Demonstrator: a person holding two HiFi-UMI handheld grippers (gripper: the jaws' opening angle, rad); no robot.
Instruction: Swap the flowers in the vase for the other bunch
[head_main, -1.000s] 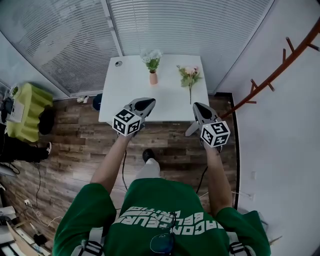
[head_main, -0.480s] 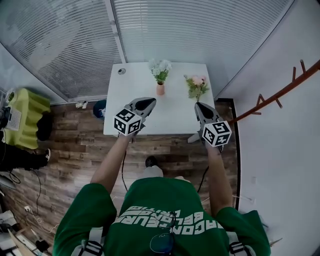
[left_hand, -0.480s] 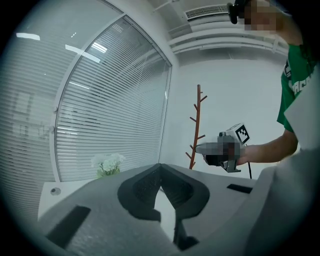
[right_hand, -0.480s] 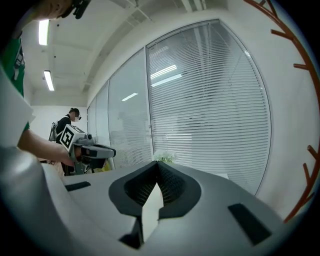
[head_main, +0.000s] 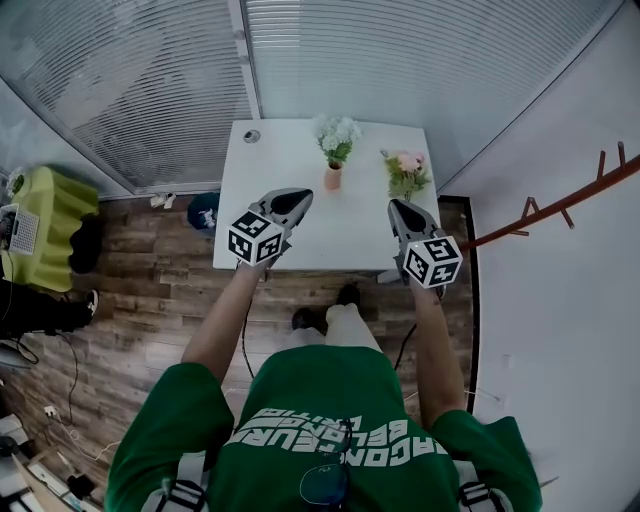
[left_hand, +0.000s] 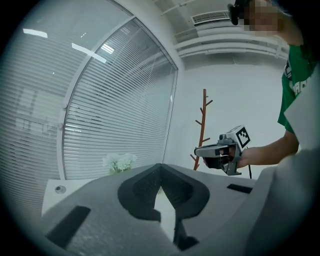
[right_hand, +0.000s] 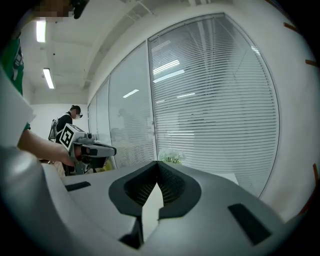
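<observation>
Nearest the camera, a person in a green shirt (head_main: 320, 430) stood on a wooden floor (head_main: 150, 300) with both forearms stretched forward. The left hand-held gripper (head_main: 291, 201) was closed, its jaws together with nothing between them, and it hung over the near edge of a white counter (head_main: 285, 160). The right hand-held gripper (head_main: 399, 209) was likewise closed and empty, level with the left one and well apart from it, over the counter's near right part. Just past the right gripper's tips, a bunch of pink flowers (head_main: 407, 172) lay on the counter. To the left of that bunch, toward the middle of the counter's far half, a small pinkish vase (head_main: 333, 179) stood upright with white flowers (head_main: 337, 135) in it, touched by neither gripper. Beyond the counter were window blinds (head_main: 420, 50), and a brown coat rack (head_main: 560, 205) stood by the wall on the right.
</observation>
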